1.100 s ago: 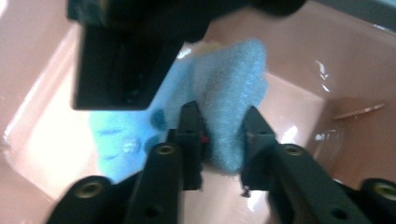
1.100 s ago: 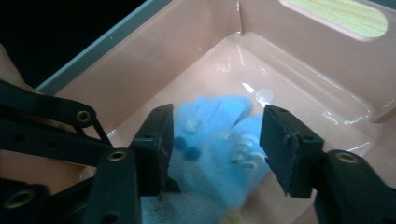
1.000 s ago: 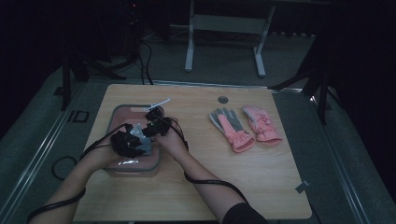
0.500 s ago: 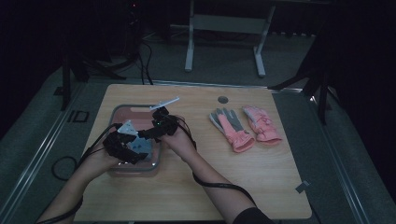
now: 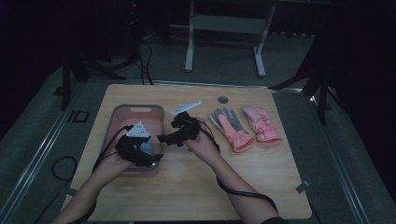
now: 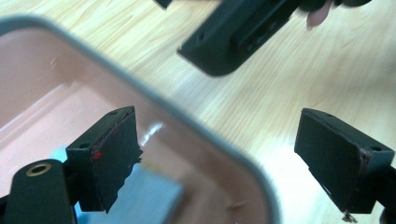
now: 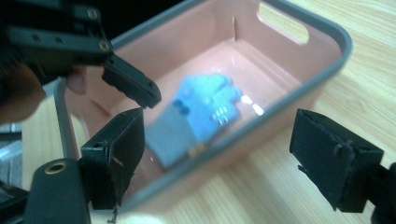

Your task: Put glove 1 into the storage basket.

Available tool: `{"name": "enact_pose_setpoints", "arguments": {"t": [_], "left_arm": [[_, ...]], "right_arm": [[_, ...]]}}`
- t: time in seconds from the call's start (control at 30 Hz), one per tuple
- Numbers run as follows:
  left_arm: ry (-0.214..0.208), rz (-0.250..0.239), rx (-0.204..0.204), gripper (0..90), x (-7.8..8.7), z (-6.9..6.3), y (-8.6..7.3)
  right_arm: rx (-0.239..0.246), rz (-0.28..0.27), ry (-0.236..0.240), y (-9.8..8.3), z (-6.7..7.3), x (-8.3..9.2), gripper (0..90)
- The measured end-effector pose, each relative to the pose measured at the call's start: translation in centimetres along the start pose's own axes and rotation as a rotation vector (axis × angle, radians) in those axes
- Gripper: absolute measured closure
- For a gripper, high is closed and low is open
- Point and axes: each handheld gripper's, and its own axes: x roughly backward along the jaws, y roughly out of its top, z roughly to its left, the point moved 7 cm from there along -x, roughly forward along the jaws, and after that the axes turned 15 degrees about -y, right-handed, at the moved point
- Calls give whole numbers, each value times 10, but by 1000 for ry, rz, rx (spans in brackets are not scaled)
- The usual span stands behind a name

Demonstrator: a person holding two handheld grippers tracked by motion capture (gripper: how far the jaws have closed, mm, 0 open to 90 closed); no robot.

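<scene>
We have a blue glove [image 7: 198,116] lying in the pink bin [image 5: 122,114], let go. Our left gripper [image 5: 148,161] and right gripper [image 5: 164,139] have just been opening, jaws empty. At three o'clock, two pink gloves [image 5: 245,126] wait on the table [image 5: 196,186], likely next.

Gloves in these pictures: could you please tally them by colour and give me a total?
Blue glove, lying in the pink bin: 1
Pink gloves on the table, one beside the other: 2
Total: 3 gloves
</scene>
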Motion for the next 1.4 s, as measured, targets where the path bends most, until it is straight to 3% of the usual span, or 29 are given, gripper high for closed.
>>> {"name": "enact_pose_setpoints", "arguments": {"t": [0.07, 0.2, 0.4, 0.5, 0.53, 0.83, 0.93, 1.03, 1.1, 1.17, 1.4], "left_arm": [[-6, -15, -12, 140, -3, -5, 5], [-46, -22, -44, 139, -13, -19, 16], [-79, -21, -71, 139, -28, -34, 26], [-84, -14, -85, 139, -34, -39, 26], [-105, -12, -89, 139, -40, -44, 27], [-135, 3, -144, 139, -62, -67, 34], [-136, 1, -155, 139, -70, -71, 34], [-152, 8, -159, 139, -76, -74, 33], [-166, 29, -177, 139, -86, -76, 30], [-180, 26, -172, 139, -92, -79, 28], [-211, 8, -183, 138, -113, -88, 18]], "right_arm": [[0, 5, -13, -7, -6, 5, 177], [-47, 35, 6, -20, -17, 16, 178], [-75, 25, -12, -33, -33, 33, 194], [-49, 8, -47, -40, -40, 40, 169], [-35, 6, -69, -43, -43, 42, 150], [-100, -16, -74, -65, -65, 60, 137], [-92, -26, -114, -72, -73, 65, 133], [-92, -21, -118, -78, -78, 67, 126], [-77, -20, -142, -86, -86, 71, 149], [-60, -18, -177, -92, -94, 75, 248], [-66, 13, -207, -110, -117, 81, 404]]}}
